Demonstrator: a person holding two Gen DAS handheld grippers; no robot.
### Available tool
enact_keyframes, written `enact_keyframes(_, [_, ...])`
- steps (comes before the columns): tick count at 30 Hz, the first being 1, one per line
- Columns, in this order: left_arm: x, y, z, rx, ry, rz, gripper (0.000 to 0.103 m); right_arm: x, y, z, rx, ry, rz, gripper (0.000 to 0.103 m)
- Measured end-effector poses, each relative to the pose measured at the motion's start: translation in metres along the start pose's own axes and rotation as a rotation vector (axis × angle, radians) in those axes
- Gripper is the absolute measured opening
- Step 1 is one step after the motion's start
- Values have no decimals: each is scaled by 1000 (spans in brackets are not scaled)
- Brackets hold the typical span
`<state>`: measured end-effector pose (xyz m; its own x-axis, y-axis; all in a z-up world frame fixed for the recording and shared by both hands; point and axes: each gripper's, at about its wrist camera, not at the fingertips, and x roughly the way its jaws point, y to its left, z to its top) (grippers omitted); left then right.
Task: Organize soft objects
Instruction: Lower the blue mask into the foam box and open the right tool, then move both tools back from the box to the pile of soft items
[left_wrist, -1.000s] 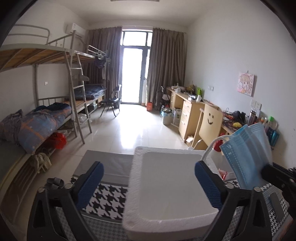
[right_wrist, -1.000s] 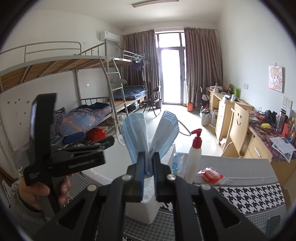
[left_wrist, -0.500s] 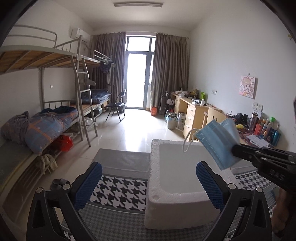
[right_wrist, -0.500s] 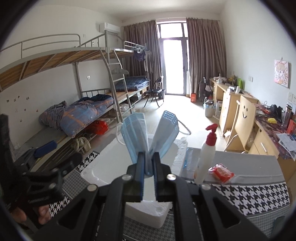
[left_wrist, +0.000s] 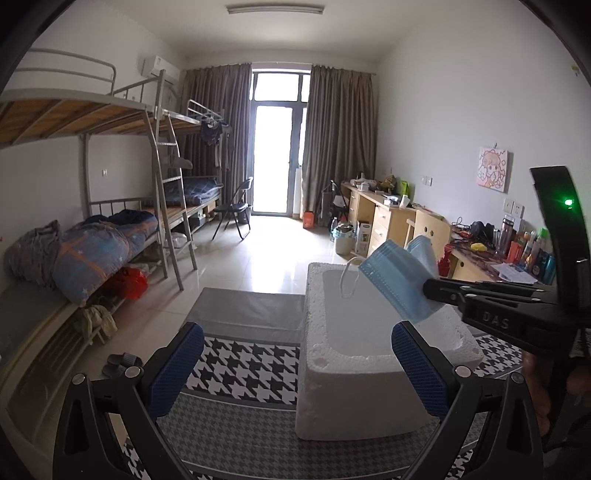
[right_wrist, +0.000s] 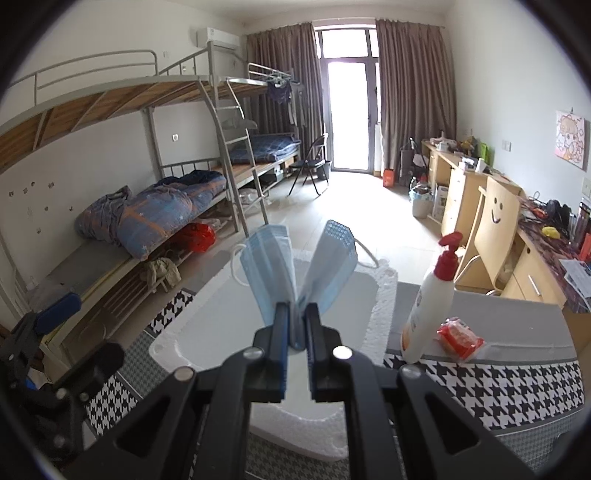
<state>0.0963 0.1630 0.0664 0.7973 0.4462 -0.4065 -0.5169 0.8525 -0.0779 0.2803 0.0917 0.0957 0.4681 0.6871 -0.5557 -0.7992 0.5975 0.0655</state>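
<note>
**Masks hanging over the foam box, not dropped in yet**

So the right gripper (right_wrist: 295, 334) is pinched tight on a small stack of blue face masks (right_wrist: 295, 266), which fan out in a V above its fingers with the ear loops dangling. From the left camera you can see the masks (left_wrist: 397, 280) are held in the air above the white foam box (left_wrist: 369, 350), over its right side and not touching it. The left gripper (left_wrist: 295, 362) is spread wide and has nothing in it, just sitting back from the box over the houndstooth tablecloth (left_wrist: 251, 365).

The inside of the box looks bare from here, so I'd guess nothing's been sorted into it yet. Lowering and letting go is what's left. A pump bottle (right_wrist: 430, 295) and a little red packet (right_wrist: 460, 339) sit just right of the box, but those don't look soft to me.
</note>
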Motion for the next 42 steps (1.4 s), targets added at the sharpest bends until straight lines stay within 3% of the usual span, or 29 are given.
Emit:
enact_keyframes(7, [-3, 5, -5, -11, 0, -3, 102, 13, 1, -3, 4, 45, 21, 14])
enact_keyframes(9, [-3, 5, -6, -10, 3, -4, 102, 15, 3, -4, 0, 66, 31, 29])
enact_keyframes(11, [-4, 4, -7, -8, 5, -3, 102, 18, 3, -6, 2, 85, 41, 55])
enact_keyframes(12, [-4, 4, -8, -10, 7, -3, 102, 17, 3, -7, 0, 81, 46, 58])
enact_keyframes(21, [-8, 1, -7, -4, 10, 2, 102, 3, 6, -9, -27, 48, 48, 60])
enact_keyframes(32, [-21, -2, -8, -4, -4, -9, 102, -38, 1, -18, -17, -50, 43, 86])
enact_keyframes(42, [-39, -10, -13, 9, -8, -33, 102, -75, -1, -31, -11, -123, 64, 88])
